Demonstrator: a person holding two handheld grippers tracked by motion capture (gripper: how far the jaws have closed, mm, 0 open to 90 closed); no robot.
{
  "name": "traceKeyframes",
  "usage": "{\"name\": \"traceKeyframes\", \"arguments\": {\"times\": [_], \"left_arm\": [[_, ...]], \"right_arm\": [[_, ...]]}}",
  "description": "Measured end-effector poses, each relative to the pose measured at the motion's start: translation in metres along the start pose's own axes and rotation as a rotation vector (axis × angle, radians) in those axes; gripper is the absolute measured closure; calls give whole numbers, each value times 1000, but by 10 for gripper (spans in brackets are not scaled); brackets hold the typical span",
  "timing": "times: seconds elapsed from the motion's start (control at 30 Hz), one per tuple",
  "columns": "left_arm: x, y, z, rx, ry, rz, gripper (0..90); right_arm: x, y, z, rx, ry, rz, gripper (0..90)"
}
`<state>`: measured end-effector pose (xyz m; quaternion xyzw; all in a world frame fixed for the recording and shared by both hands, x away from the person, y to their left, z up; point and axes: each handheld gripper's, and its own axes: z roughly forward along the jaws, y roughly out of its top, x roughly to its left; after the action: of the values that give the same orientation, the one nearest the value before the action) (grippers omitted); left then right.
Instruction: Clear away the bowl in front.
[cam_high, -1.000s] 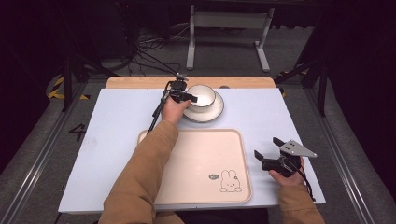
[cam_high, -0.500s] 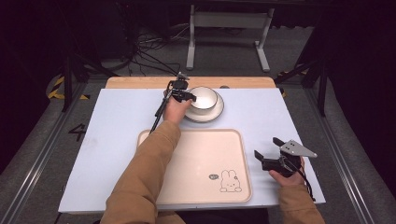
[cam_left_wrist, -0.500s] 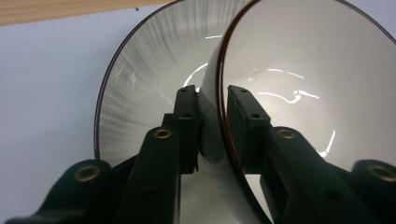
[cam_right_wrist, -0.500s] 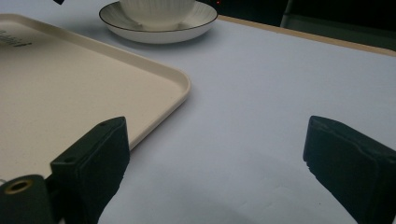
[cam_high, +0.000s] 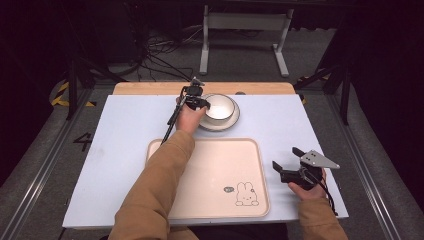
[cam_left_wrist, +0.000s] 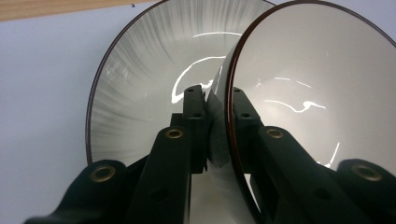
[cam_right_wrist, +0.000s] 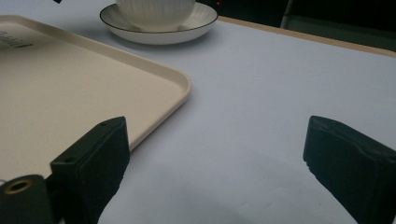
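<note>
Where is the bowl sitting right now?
In the high view the bowl sits on its saucer at the table's far middle, just beyond the tray, with the left gripper clamped on its near-left rim.

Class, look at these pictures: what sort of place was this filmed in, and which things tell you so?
Probably a recording lab or studio, not a kitchen: a white table on a grey floor with loose cables, a metal stand behind, dark surroundings, and just a bowl, plate and tray.
</note>
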<state>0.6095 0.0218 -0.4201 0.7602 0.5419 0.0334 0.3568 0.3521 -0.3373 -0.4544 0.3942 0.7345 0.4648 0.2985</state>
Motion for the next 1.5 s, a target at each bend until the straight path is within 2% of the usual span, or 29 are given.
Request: {"name": "traceKeyframes", "arguments": {"times": [0.17, 0.33, 0.43, 0.53, 0.7, 1.03, 1.23, 1.5], "left_arm": [[0, 0, -5, 0, -8, 1, 821], [-3, 0, -9, 1, 9, 26, 821], [-4, 0, -12, -5, 1, 36, 821], [-5, 1, -18, -17, -6, 34, 821], [-8, 4, -29, -35, -3, 59, 821], [-14, 7, -50, -64, -22, 86, 821], [-18, 8, -64, -87, -19, 103, 821], [-22, 9, -76, -101, -35, 107, 821]], "right_arm": [[0, 0, 0, -2, -1, 2, 78], [0, 0, 0, -2, 0, 2, 78], [0, 0, 0, -3, -1, 1, 78], [0, 0, 0, -3, -1, 1, 78], [0, 0, 0, -3, 0, 1, 78], [0, 0, 0, -1, 0, 1, 78], [0, 0, 0, -2, 2, 0, 78], [0, 0, 0, 1, 5, -3, 78]]}}
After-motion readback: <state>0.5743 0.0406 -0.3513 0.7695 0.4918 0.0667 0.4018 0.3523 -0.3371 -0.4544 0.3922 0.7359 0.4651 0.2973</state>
